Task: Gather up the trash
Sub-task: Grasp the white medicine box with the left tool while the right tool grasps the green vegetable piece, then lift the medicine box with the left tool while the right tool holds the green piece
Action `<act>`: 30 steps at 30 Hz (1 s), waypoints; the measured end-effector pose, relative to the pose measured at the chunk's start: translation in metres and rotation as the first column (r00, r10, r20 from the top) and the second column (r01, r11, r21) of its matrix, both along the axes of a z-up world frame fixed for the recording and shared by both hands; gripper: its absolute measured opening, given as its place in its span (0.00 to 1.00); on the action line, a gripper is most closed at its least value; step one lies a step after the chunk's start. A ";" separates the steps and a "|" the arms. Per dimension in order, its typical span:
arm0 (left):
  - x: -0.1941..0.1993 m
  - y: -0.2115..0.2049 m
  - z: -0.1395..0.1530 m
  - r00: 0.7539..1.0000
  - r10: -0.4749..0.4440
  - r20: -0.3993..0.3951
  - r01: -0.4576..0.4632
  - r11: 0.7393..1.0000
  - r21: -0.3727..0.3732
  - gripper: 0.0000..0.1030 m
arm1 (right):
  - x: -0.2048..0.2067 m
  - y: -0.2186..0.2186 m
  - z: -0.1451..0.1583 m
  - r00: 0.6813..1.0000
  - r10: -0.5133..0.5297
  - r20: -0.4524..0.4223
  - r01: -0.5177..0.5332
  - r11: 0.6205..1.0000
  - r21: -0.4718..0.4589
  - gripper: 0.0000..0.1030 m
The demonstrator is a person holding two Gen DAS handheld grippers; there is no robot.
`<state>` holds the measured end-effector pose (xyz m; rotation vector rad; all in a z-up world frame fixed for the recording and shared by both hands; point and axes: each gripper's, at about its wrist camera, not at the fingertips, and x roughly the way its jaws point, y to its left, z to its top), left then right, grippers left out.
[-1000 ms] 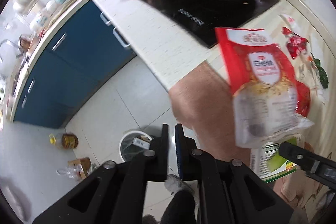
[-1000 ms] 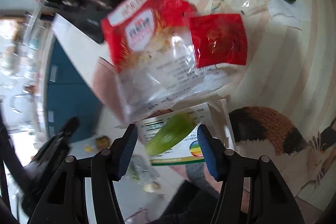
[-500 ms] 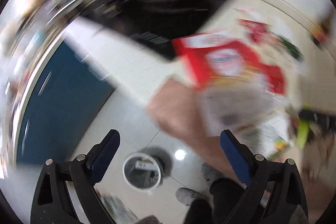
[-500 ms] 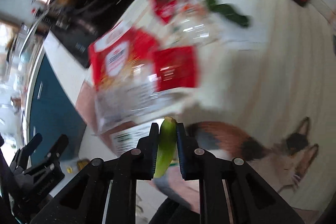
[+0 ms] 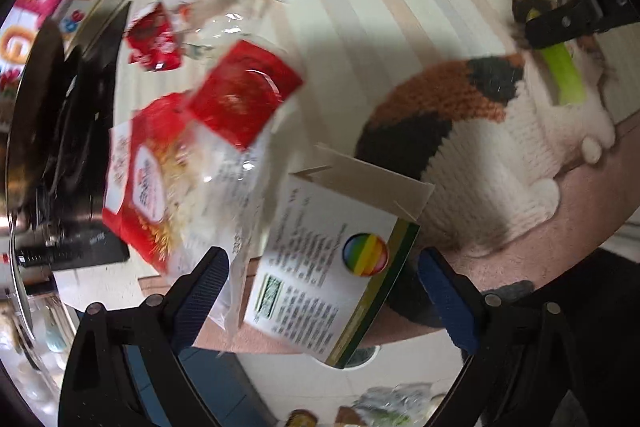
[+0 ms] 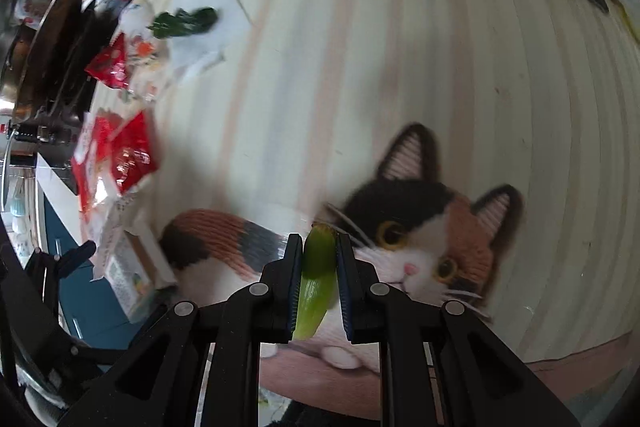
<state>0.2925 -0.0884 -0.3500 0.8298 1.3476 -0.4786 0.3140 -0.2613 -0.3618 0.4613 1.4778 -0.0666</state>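
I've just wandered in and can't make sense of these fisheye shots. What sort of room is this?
Most likely a home kitchen: a black cooktop with a pan beside a table with a cat-print cloth, blue cabinets, and food wrappers strewn about.

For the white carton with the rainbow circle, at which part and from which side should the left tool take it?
Grip the white carton across its two long side faces near the end that hangs over the mat's edge, coming down from above. The open left tool already straddles this end. Avoid the far end: its flaps stand open and would probably bend.
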 end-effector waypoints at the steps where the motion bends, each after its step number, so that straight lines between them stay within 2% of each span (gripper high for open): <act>1: 0.000 -0.002 -0.004 1.000 -0.009 0.000 0.009 1.000 0.007 0.91 | 0.000 0.000 -0.004 1.000 0.018 -0.017 -0.018 1.000 -0.005 0.18; 2: 0.000 -0.004 -0.005 1.000 -0.011 -0.002 0.011 1.000 0.008 0.85 | 0.000 -0.001 -0.005 1.000 0.027 -0.010 -0.027 1.000 -0.007 0.19; 3: 0.001 -0.006 -0.003 1.000 -0.008 -0.005 0.008 1.000 -0.017 0.72 | 0.000 0.001 -0.007 1.000 0.031 -0.003 -0.031 0.999 -0.012 0.21; 5: 0.001 -0.010 -0.002 1.000 0.001 0.000 -0.001 1.000 -0.019 0.65 | 0.004 0.010 -0.007 0.995 0.098 -0.023 -0.099 0.993 -0.058 0.25; 6: 0.001 -0.011 -0.002 1.000 0.000 0.007 0.000 1.000 -0.016 0.63 | 0.004 0.012 -0.007 0.994 0.104 -0.030 -0.106 0.992 -0.068 0.31; 8: -0.001 -0.015 0.000 1.000 0.014 0.027 -0.014 1.000 -0.013 0.61 | 0.002 0.014 -0.008 0.993 0.108 -0.037 -0.110 0.991 -0.071 0.36; 12: -0.001 -0.016 0.007 0.993 0.101 0.060 -0.100 0.995 -0.019 0.60 | -0.006 0.017 -0.009 0.993 0.115 -0.025 -0.117 0.989 -0.092 0.35; 13: -0.002 -0.015 0.009 0.990 0.127 0.067 -0.126 0.992 -0.023 0.60 | -0.008 0.017 -0.008 0.994 0.107 -0.018 -0.108 0.990 -0.096 0.34; 14: -0.006 -0.013 0.012 0.984 0.161 0.073 -0.159 0.987 -0.029 0.60 | -0.009 0.018 -0.008 0.995 0.101 -0.010 -0.102 0.989 -0.109 0.25; 15: -0.004 -0.012 0.013 0.979 0.189 0.076 -0.187 0.982 -0.036 0.60 | -0.009 0.019 -0.008 0.995 0.101 0.001 -0.100 0.989 -0.108 0.21; 20: 0.001 -0.005 0.029 0.946 0.322 0.047 -0.313 0.940 -0.133 0.60 | -0.014 0.011 -0.006 0.999 0.036 0.039 -0.034 0.998 -0.045 0.16; 22: 0.011 -0.001 0.039 0.932 0.360 0.032 -0.348 0.918 -0.193 0.60 | -0.014 0.003 0.000 0.998 0.022 0.062 -0.020 0.999 -0.035 0.16; 23: 0.018 -0.001 0.045 0.923 0.384 0.010 -0.370 0.897 -0.242 0.60 | -0.016 -0.001 0.003 0.997 0.017 0.073 -0.015 0.999 -0.032 0.15; 25: 0.033 0.004 0.055 0.902 0.429 -0.051 -0.421 0.846 -0.328 0.60 | -0.012 -0.006 0.014 0.995 0.009 0.100 -0.006 1.000 -0.031 0.15; 27: 0.046 0.009 0.060 0.873 0.464 -0.152 -0.484 0.777 -0.402 0.62 | -0.012 -0.012 0.021 0.993 0.003 0.116 0.002 0.999 -0.046 0.15; 28: 0.051 0.014 0.058 0.857 0.478 -0.194 -0.512 0.746 -0.425 0.64 | -0.010 -0.014 0.023 0.993 0.008 0.116 -0.001 0.998 -0.057 0.15; 30: 0.055 0.016 0.055 0.833 0.489 -0.258 -0.552 0.704 -0.447 0.65 | -0.008 -0.019 0.021 0.995 0.000 0.095 0.005 0.999 -0.048 0.17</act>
